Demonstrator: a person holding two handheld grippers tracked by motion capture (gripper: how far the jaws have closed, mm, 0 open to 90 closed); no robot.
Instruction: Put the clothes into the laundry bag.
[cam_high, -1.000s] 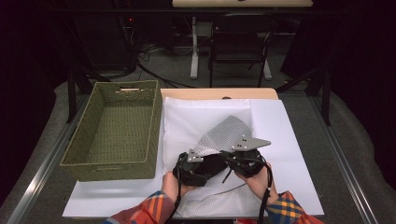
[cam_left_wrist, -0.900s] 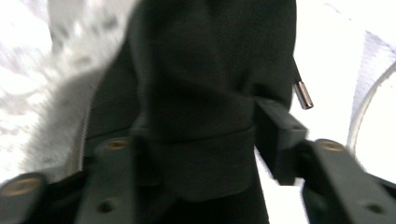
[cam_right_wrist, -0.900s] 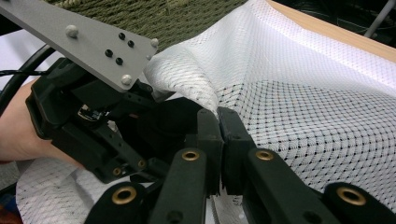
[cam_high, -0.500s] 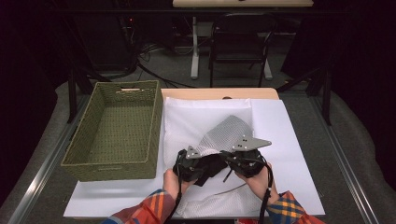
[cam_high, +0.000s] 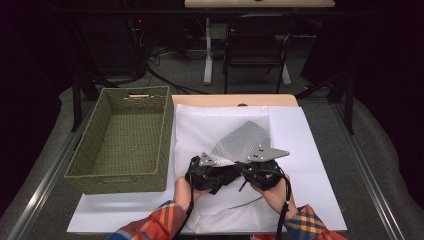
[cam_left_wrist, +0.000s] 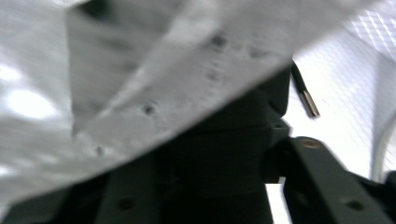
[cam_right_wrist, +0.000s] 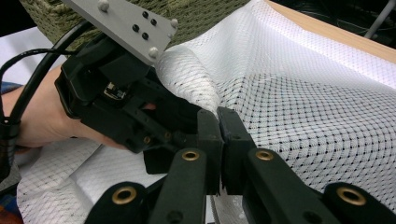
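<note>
1. A white mesh cloth (cam_high: 235, 145) is lying on a white sheet (cam_high: 305, 150) that is covering the worktop (cam_high: 235, 99), between the worktop's middle and its near edge.
2. One fold of the cloth is standing up as a grey peak just beyond the two hand-held grippers.
3. The left hand-held gripper (cam_high: 210, 172) is sitting at the near middle of the worktop, touching the cloth; in the left gripper view the cloth (cam_left_wrist: 154, 79) is draping blurred right across it, so I cannot tell how its jaws are standing.
4. The right hand-held gripper (cam_right_wrist: 219, 135) is pinching with its jaws pressed together; a ridge of cloth (cam_right_wrist: 299, 93) is running right up to their tips, apparently caught between them.
5. The two hand-held grippers are sitting just beside each other, nearly touching, with the person's hands (cam_high: 272, 195) coming in from the near edge.
6. A green basket (cam_high: 122, 137) is standing at the left edge of the worktop, beside the cloth.
</note>
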